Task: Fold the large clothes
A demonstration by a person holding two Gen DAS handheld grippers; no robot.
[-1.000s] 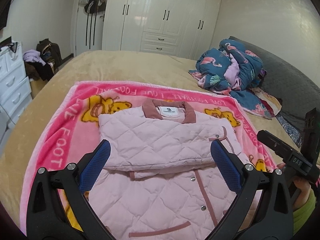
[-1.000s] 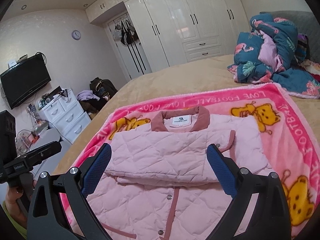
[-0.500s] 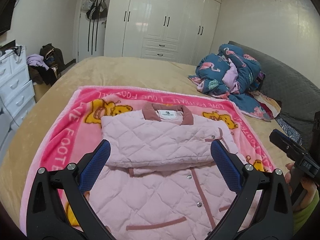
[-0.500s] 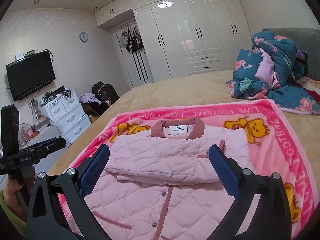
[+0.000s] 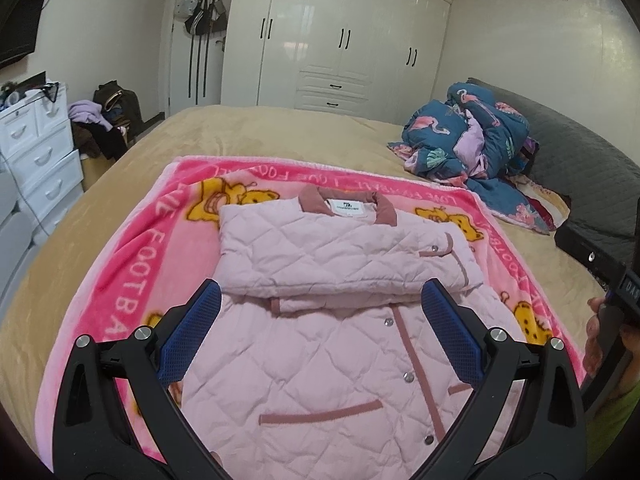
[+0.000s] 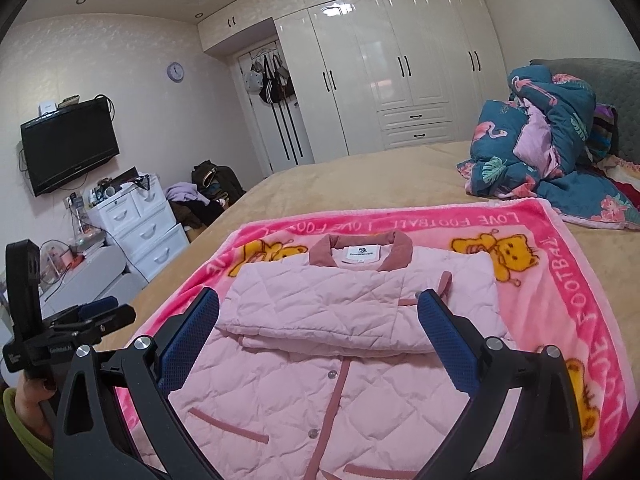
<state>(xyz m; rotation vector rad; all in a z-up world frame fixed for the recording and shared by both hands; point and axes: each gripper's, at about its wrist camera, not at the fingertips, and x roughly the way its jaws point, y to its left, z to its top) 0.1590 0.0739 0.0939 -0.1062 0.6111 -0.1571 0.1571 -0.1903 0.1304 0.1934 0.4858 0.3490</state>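
A pale pink quilted jacket with a dusty-rose collar lies on a pink bear-print blanket. Its sleeves are folded across the chest, and the buttoned front faces up. My left gripper hovers open above the jacket's lower half, nothing between its blue pads. My right gripper is open too, held over the same area from the other side. Each gripper's body shows at the other view's edge, held by a hand.
The blanket lies on a tan bed. A crumpled teal flamingo quilt is heaped at the far right by a grey headboard. White drawers and a clothes pile stand left of the bed; wardrobes stand behind it.
Both grippers have pulled back and risen from the jacket, so more of its lower front and pockets shows. The jacket has not moved.
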